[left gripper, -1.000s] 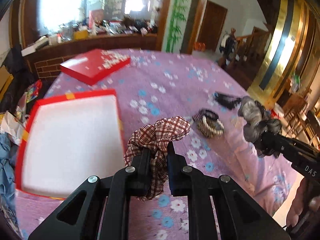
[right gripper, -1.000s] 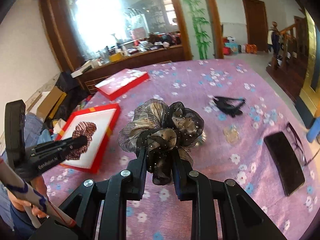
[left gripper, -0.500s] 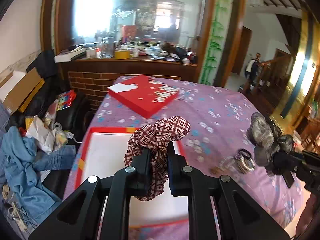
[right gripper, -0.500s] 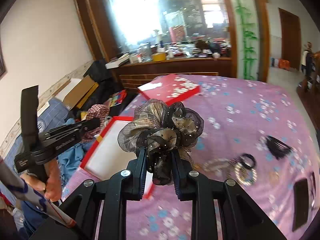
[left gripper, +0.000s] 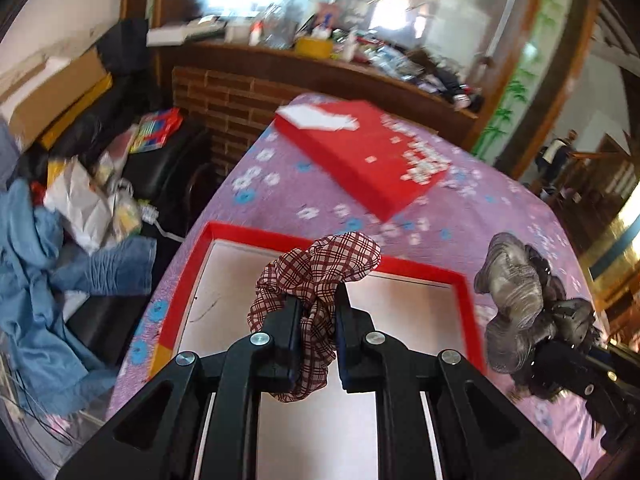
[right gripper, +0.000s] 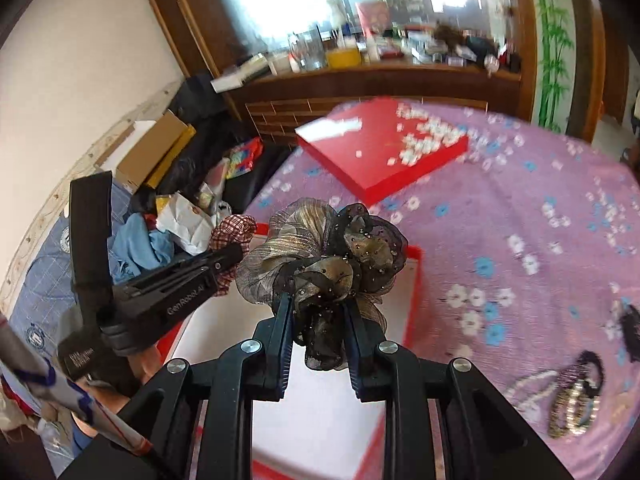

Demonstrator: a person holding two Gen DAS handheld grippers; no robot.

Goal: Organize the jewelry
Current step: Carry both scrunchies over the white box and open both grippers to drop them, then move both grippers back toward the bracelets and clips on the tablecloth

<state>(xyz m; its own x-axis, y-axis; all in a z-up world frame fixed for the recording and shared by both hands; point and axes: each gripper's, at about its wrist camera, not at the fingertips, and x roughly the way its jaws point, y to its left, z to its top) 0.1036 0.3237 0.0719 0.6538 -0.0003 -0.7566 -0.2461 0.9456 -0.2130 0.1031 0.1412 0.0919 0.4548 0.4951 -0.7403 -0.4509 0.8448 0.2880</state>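
Scrunchies, one per gripper, both held above the open red box [left gripper: 464,300]. Left gripper [left gripper: 318,320] pinches the plaid scrunchie [left gripper: 320,268] between its fingers, over the box's white floor. Right gripper [right gripper: 318,320] pinches the gauzy brown-and-black scrunchie [right gripper: 324,252], fabric bunched above the fingertips, also over the box. From the right wrist camera the left gripper sits just left of the right one, near it. Red lid [right gripper: 380,152] lies farther back on the purple flowered tablecloth [right gripper: 520,216]. Bracelets [right gripper: 572,396] and a white bead strand rest on the cloth, right of the box.
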